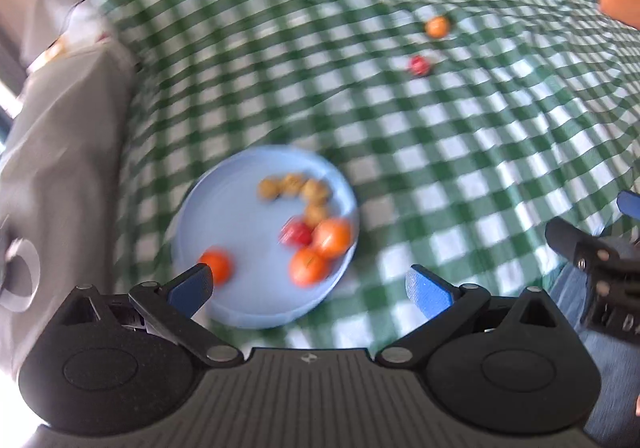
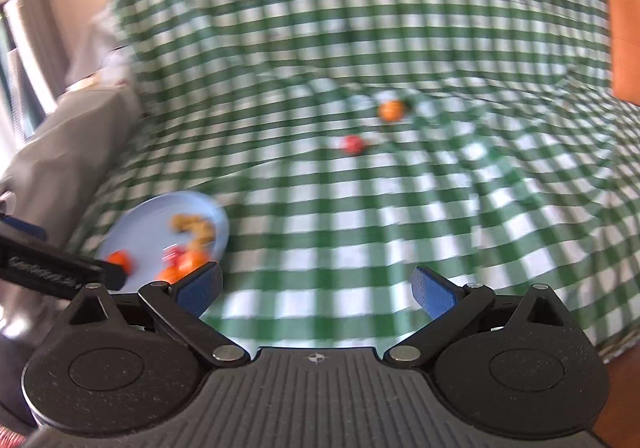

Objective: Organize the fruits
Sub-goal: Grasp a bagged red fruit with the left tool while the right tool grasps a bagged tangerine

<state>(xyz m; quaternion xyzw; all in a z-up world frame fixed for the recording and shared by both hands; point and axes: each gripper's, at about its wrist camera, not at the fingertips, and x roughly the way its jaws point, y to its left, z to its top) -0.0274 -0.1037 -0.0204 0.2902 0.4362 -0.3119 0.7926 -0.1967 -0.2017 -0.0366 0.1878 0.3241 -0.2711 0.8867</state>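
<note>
Both claws — left (image 1: 308, 286), right (image 2: 316, 286) — wide apart, empty, above checked cloth (image 2: 360, 207).

Both views are smeared with motion blur — the brown lumps (image 1: 294, 189) on the blue plate (image 1: 224, 207) can't be identified. The left finger (image 1: 192, 286) covers part of one orange (image 1: 218, 266). In the right view the plate's near edge is hidden — the right gripper's finger (image 2: 200, 288) blocks it.
</note>
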